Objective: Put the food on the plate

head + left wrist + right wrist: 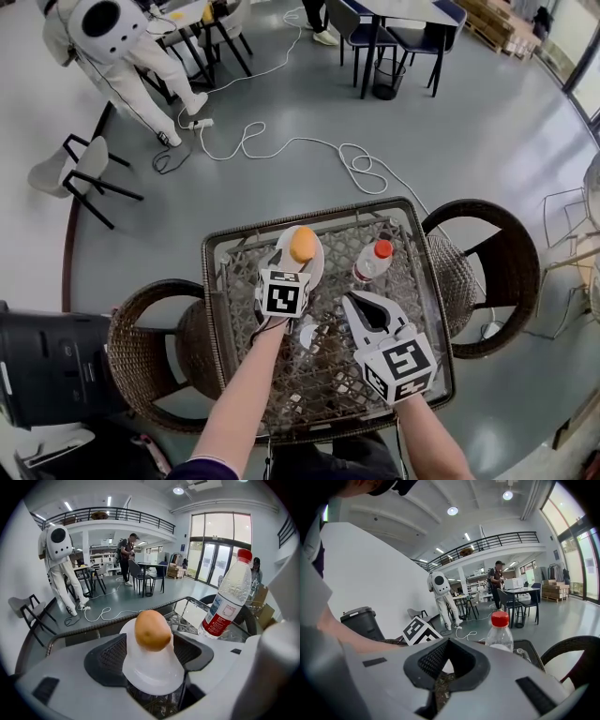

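An orange-brown rounded piece of food (302, 244) lies on a white plate (317, 265) at the back middle of the wicker table (422, 375). My left gripper (289, 264) is at the plate's near rim, just short of the food. In the left gripper view its jaws stand apart on either side of the plate (152, 677), and the food (152, 630) sits free beyond them, so this gripper (152, 667) is open. My right gripper (352, 302) hovers over the table's middle right. It (437, 691) is shut with nothing in it.
A clear water bottle (373, 261) with a red cap stands right of the plate. Wicker chairs flank the table at left (150, 347) and right (497, 272). A black bin (47, 366) stands at lower left. A white cable (356, 164) trails on the floor behind.
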`<state>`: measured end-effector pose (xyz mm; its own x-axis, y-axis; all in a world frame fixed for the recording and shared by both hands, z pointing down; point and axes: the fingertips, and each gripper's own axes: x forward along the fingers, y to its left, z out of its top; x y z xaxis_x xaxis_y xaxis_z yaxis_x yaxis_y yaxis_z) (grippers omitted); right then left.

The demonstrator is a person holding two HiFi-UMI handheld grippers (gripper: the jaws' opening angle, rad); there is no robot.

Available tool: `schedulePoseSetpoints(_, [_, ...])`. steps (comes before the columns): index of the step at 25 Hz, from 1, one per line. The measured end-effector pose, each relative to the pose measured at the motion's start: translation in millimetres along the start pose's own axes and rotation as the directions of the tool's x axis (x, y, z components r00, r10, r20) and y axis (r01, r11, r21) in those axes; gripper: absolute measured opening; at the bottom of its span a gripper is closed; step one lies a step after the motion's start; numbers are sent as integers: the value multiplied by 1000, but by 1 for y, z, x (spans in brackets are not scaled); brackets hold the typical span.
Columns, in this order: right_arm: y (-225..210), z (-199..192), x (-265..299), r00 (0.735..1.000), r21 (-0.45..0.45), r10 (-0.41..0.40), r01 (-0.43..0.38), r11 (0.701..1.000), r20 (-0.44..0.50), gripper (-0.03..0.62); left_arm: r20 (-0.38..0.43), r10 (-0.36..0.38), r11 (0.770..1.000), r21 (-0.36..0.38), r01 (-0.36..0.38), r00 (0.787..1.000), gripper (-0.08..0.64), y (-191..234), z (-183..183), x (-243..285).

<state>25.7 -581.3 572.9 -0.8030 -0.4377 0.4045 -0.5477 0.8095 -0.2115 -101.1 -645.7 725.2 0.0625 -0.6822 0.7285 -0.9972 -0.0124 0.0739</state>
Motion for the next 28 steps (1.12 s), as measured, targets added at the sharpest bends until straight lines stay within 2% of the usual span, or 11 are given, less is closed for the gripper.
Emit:
schedulePoseSetpoints(4, [3, 6, -3, 1000, 7, -6, 6, 1000, 11, 5, 29, -21, 1000, -20, 22, 999, 301, -5, 1, -23])
schedulePoseSetpoints(9, [10, 17, -11, 999, 11, -13, 12, 1000, 29, 5, 85, -75, 997, 4, 74, 994, 299, -20, 7, -64])
schedulePoseSetpoints(10, [13, 20, -13, 999, 11, -13, 12, 1000, 35, 5, 99, -80, 997, 8, 80, 992, 287, -22, 9, -73])
schedulePoseSetpoints(11, [16, 22, -14, 999, 11, -12, 12, 1000, 40, 5, 116, -83, 997, 13, 82, 990, 237, -23, 11, -82])
schedulePoseSetpoints(13, [20, 27, -17, 999, 11, -14, 13, 1000, 52, 5, 156, -91, 996, 31, 88, 984, 185, -26, 19, -102])
schedulePoseSetpoints(18, [35, 36, -30, 997, 17, -18, 17, 1000, 77, 5, 236, -127, 991, 65, 115, 963, 85, -41, 33, -151])
schedulePoseSetpoints(23, [53, 50, -48, 992, 34, -20, 16, 999, 126, 5, 293, -168, 985, 75, 152, 941, 18, -59, 40, -197])
schedulePoseSetpoints(28, [71, 65, -68, 984, 30, -15, 10, 1000, 176, 5, 351, -220, 975, 79, 206, 910, 9, -75, 44, -243])
